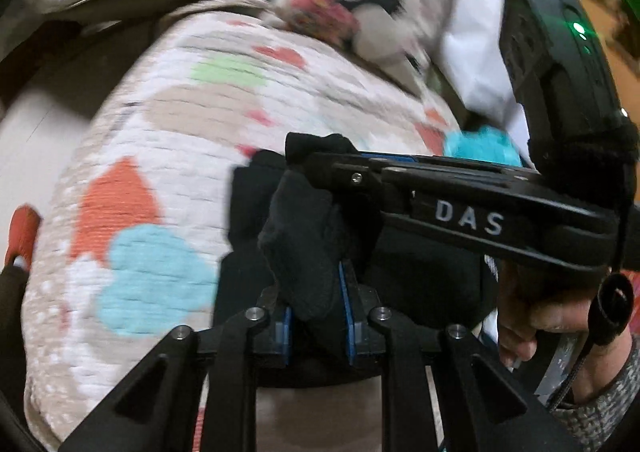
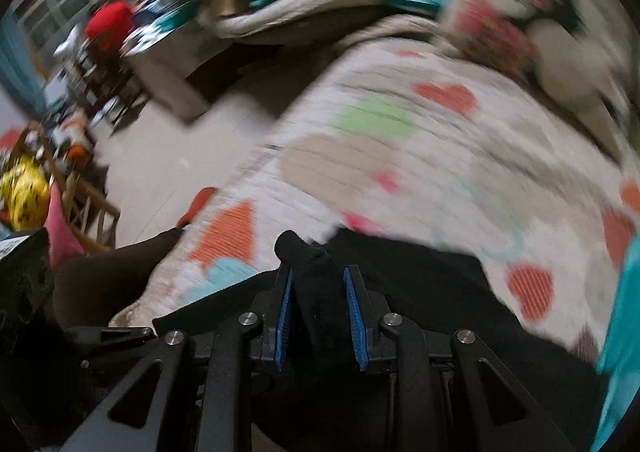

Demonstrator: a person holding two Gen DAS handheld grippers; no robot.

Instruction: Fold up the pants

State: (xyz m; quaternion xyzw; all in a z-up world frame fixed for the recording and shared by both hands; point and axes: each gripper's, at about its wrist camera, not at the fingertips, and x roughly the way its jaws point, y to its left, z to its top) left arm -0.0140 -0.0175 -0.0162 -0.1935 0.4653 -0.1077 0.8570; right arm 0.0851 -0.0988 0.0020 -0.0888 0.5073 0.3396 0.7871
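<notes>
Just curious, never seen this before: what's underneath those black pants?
Under the black pants lies a quilted bedspread with coloured hearts. Both the left gripper and right gripper pinch the cloth. What the pants themselves cover is hidden.

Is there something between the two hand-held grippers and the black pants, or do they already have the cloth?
Nothing visible stands between. The left hand-held gripper has a bunch of the black pants between its blue pads, and the right hand-held gripper also has black cloth between its pads, above the heart-patterned bedspread.
</notes>
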